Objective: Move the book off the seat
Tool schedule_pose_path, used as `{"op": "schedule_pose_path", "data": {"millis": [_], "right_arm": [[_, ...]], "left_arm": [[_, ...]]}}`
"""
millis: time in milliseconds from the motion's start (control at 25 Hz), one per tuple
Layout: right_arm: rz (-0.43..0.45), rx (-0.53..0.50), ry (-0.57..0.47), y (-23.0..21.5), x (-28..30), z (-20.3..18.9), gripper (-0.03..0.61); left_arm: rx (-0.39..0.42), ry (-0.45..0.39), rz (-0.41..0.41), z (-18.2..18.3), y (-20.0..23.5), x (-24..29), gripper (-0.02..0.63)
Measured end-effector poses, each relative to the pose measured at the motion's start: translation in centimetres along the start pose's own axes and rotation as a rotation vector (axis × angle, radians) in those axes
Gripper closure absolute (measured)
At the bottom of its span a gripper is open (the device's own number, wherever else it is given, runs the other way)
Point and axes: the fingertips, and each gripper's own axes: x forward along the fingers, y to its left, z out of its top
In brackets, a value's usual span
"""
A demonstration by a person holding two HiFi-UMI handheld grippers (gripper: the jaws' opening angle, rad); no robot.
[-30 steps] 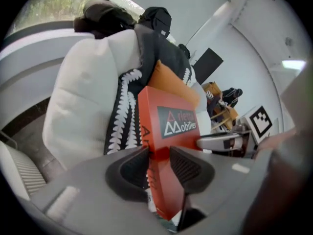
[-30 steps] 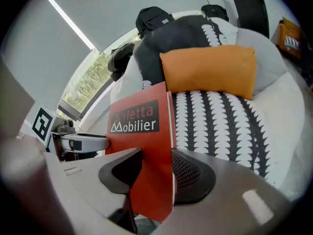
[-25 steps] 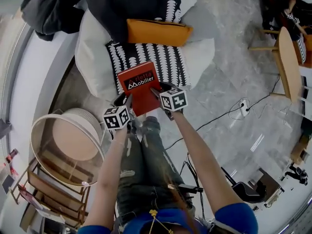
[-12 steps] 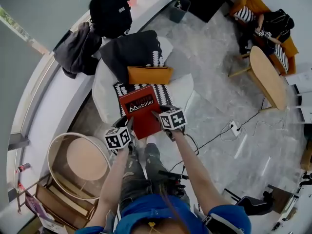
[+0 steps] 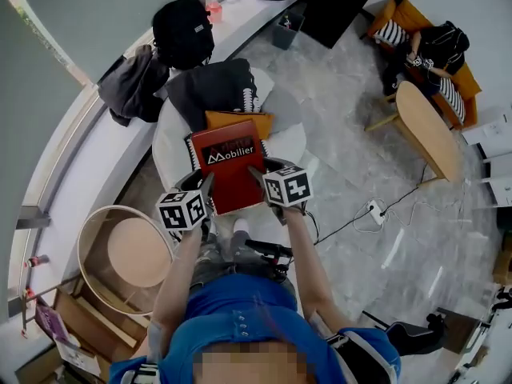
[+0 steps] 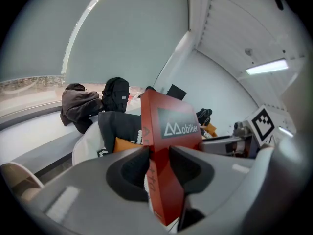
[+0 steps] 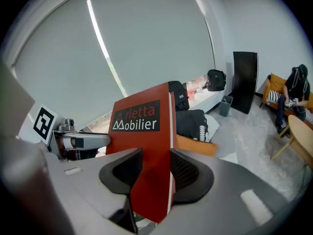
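Red book (image 5: 230, 165) held between both grippers, tilted, cover with white "Mobilier" lettering facing up toward head view. Left gripper (image 5: 208, 187): fingers clamped on book's lower left edge. Right gripper (image 5: 258, 174): fingers clamped on lower right edge, gap filled by book. Book raised in front of person; in head view it overlaps front of white seat (image 5: 170, 138) and orange cushion (image 5: 240, 119). Dark garment (image 5: 214, 88) draped over back of seat. Black backpack (image 5: 182, 29) on ledge behind, well apart.
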Motion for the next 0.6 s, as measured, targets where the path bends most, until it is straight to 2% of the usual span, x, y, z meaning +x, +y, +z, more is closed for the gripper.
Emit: {"op": "schedule_pose_path", "data": {"millis": [240,600], "right_arm": [[-0.022,0.008,-0.061,1.0,-4.0,0.6,0.403],[-0.046,0.027,-0.125,1.8,-7.2,-0.1,0.405]], "left_arm": [[0.051,-0.036,-0.018,1.7,-2.8,-2.4,0.489],[0.097,-0.046,-0.026,2.3,-5.3,-4.3,0.489]]}}
